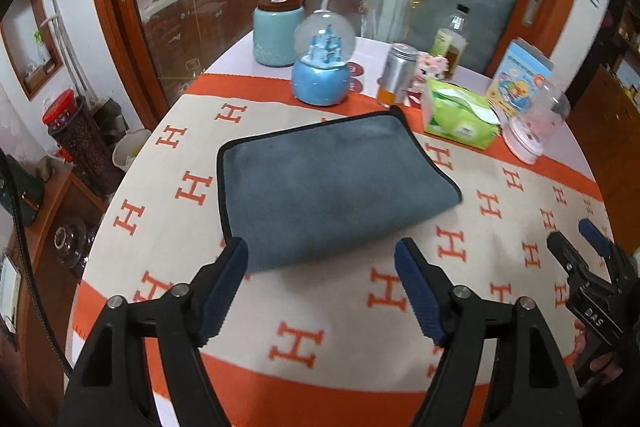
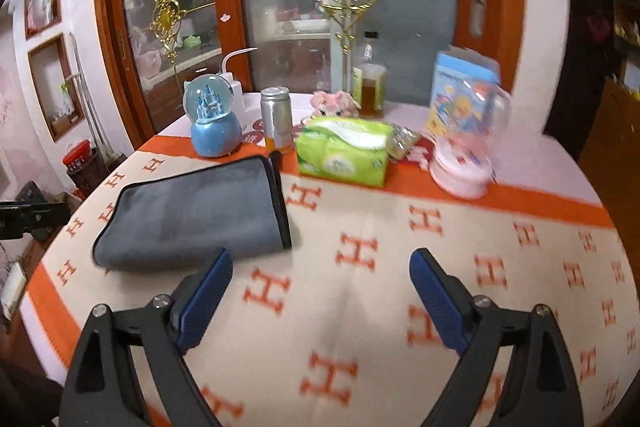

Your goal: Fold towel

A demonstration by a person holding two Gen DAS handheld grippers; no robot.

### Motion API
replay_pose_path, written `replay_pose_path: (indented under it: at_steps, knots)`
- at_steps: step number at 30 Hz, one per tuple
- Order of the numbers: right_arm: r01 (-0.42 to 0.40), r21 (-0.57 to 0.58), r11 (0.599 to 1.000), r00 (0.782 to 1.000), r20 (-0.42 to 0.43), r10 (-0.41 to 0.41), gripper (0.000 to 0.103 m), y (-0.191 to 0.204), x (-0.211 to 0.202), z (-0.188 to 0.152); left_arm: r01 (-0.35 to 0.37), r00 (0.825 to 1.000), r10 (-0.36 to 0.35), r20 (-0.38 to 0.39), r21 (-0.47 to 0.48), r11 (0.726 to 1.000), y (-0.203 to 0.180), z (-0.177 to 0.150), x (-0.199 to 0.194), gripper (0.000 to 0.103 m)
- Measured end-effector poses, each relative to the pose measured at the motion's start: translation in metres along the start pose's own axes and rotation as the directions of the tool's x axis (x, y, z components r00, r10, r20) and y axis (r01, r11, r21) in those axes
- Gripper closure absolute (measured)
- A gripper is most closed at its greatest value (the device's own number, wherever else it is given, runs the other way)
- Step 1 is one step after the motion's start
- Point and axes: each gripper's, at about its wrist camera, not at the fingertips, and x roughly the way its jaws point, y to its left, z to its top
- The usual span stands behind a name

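Observation:
A grey towel (image 1: 320,187) with a black hem lies folded flat on the H-patterned tablecloth (image 1: 320,327). In the right wrist view the towel (image 2: 192,215) sits left of centre. My left gripper (image 1: 322,255) is open and empty, just in front of the towel's near edge and above the cloth. My right gripper (image 2: 322,263) is open and empty, to the right of the towel. The right gripper also shows at the right edge of the left wrist view (image 1: 576,233), apart from the towel.
Behind the towel stand a blue snow globe (image 1: 322,67), a teal jar (image 1: 278,31), a silver can (image 1: 396,75), a green tissue pack (image 1: 460,111), a pink snow globe (image 1: 536,123), a bottle (image 1: 450,43) and a blue box (image 1: 520,75). The table edge curves at the left.

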Motion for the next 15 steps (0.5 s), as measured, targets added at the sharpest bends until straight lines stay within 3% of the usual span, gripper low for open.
replay_pose_path:
  at_steps: [3,15]
  knots:
    - [0.000,0.045,0.999,1.000,-0.022,0.001,0.012,-0.015,-0.027,-0.025,-0.011,1.000,0.010,0.014,0.021,1.000,-0.013,-0.016,-0.018,0.026]
    - [0.041,0.112,0.993,0.993,-0.118,-0.028,0.007,-0.049,-0.117,-0.101,0.057,0.998,-0.058,0.016,0.084,0.995,-0.072,-0.093,-0.085,0.010]
